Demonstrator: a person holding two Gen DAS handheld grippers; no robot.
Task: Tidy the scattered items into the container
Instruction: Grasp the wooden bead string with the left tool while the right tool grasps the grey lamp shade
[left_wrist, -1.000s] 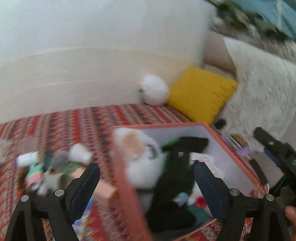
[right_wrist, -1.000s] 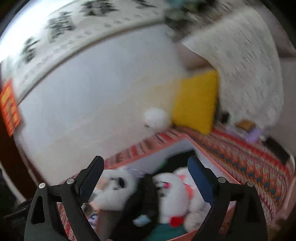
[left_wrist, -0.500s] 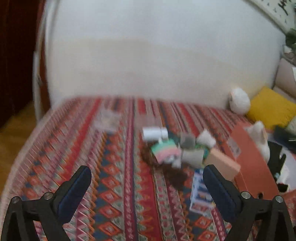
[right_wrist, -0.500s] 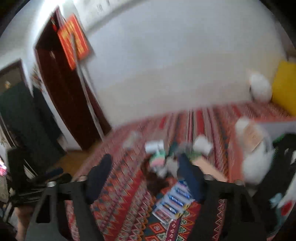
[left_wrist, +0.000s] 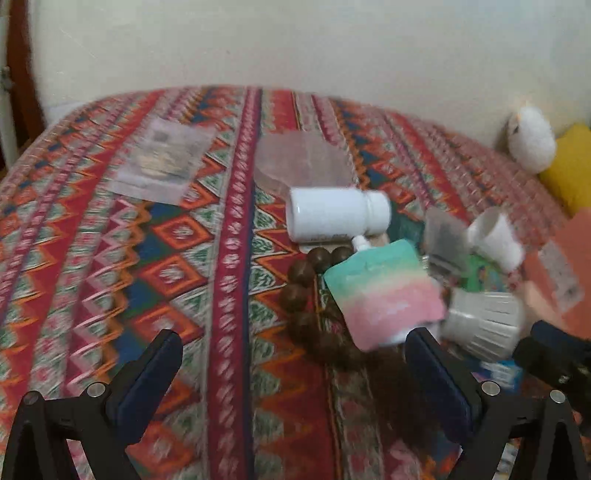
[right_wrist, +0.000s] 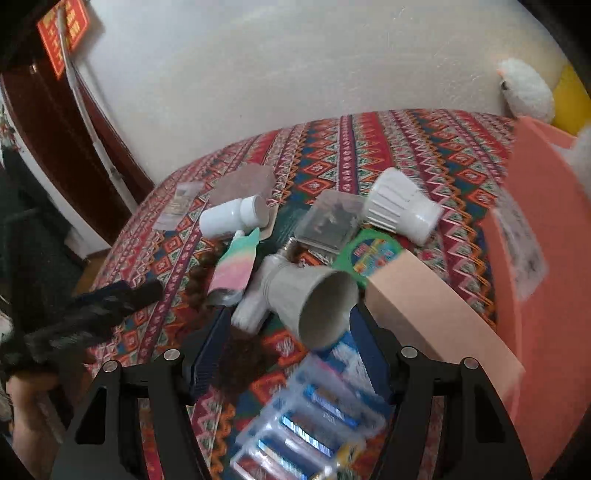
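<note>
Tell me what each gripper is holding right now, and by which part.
Nothing is held. The left gripper and right gripper are both open and empty above the scattered items.

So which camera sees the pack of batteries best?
The right wrist view: the battery pack lies close, between the open jaws, blue cells showing. The left wrist view catches only a blurry blue corner at its right.

Both the left gripper and right gripper are black angular frames (matte, plastic-looking). Dark blue pads line the fingers, with silver screws at the joints.
</note>
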